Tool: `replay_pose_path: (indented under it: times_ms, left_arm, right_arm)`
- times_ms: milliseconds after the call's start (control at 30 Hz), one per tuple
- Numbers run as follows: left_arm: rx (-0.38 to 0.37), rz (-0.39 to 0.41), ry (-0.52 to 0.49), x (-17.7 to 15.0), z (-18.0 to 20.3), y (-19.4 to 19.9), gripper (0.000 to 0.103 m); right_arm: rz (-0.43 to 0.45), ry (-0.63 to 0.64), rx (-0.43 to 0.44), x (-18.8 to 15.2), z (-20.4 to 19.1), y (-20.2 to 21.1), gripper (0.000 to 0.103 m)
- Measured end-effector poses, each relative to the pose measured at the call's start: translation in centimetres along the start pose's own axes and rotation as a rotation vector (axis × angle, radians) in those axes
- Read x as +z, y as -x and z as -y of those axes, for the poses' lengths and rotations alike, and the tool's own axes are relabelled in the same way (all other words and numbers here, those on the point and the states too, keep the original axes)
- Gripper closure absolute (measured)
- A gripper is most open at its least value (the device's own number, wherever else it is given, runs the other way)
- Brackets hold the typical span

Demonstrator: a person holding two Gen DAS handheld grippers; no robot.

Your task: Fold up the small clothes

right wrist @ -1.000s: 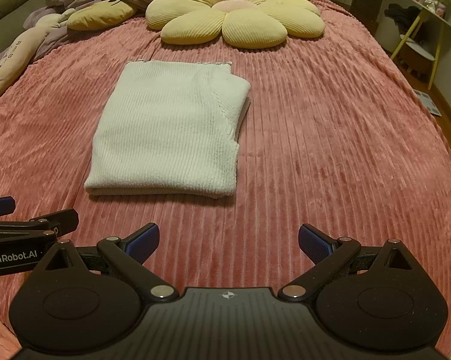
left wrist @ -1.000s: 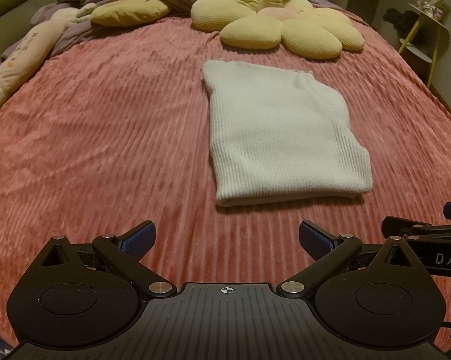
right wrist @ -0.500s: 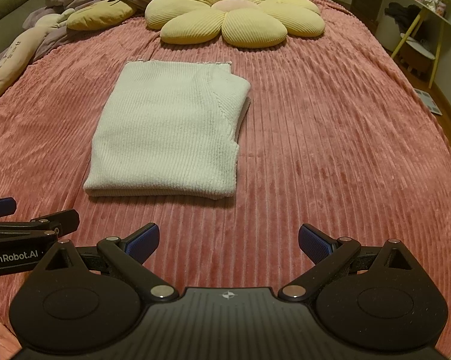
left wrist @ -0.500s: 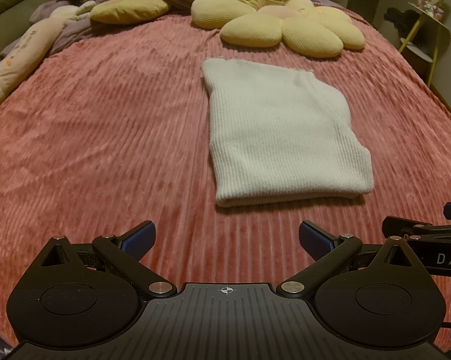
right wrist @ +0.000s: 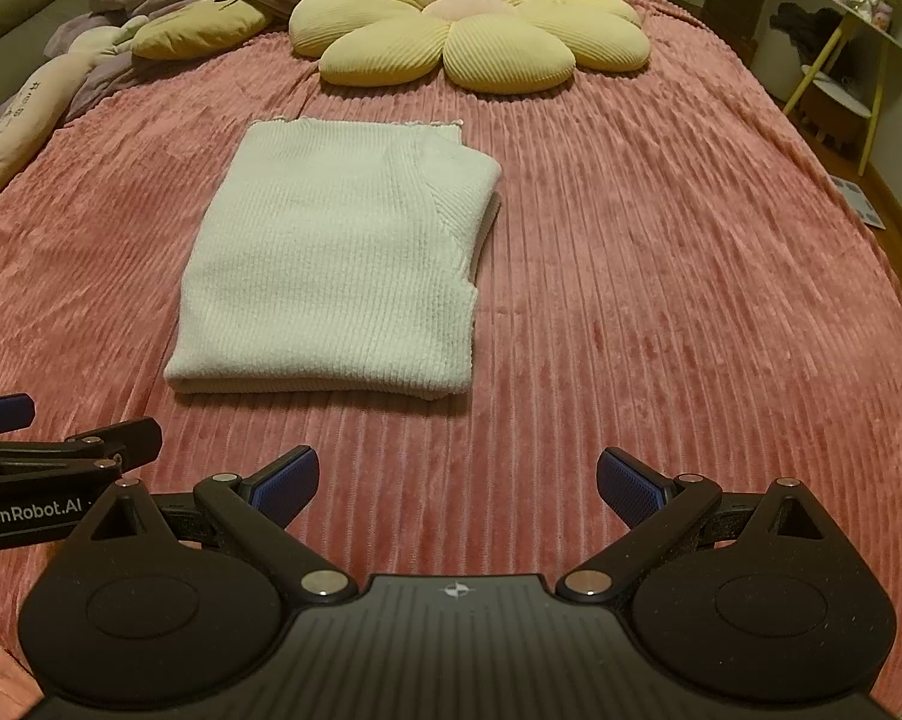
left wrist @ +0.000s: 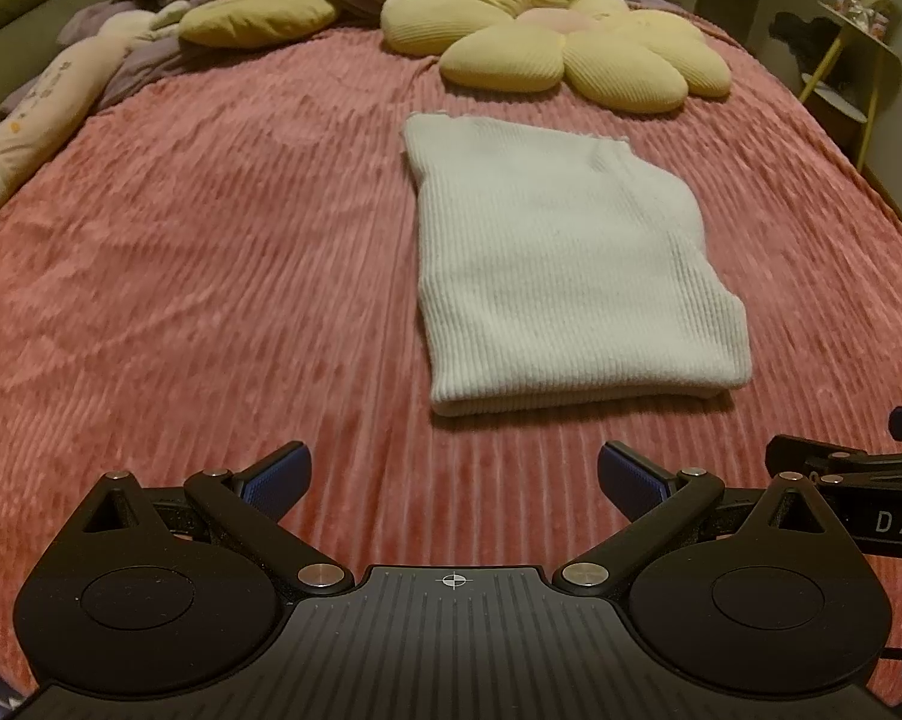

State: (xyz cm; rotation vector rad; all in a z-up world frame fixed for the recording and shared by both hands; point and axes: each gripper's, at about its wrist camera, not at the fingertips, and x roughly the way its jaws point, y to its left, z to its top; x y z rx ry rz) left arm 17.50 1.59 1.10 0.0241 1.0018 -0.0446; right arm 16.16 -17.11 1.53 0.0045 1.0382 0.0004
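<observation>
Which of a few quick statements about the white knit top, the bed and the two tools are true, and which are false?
1. The white knit top lies folded on the pink bedspread. True.
2. The left tool is clamped on the top. False: it is open, short of the cloth.
3. The right tool is open and holds nothing. True.
4. The flower cushion rests on the top. False: it sits apart, beyond the far edge.
</observation>
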Motion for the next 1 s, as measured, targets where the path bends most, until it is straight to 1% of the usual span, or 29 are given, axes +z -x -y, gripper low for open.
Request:
replay_pose_path:
  times_ms: [167, 367, 633, 1000]
  left_arm:
    - [0.008, -0.001, -0.004, 0.05, 0.02, -0.16, 0.000]
    - [-0.016, -0.010, -0.006, 0.17, -0.04, -0.25, 0.000]
    - [0.010, 0.006, -0.014, 0.03, -0.06, -0.07, 0.000]
    - [0.015, -0.024, -0.022, -0.23, 0.00, -0.17, 0.000]
  right_arm:
    - [-0.001, -0.004, 0.002, 0.00, 0.01, -0.12, 0.004]
    - [-0.001, -0.003, 0.002, -0.02, 0.00, -0.12, 0.004]
    - [0.000, -0.002, -0.002, -0.12, -0.04, -0.16, 0.004]
    - [0.004, -0.004, -0.002, -0.21, 0.10, 0.14, 0.004]
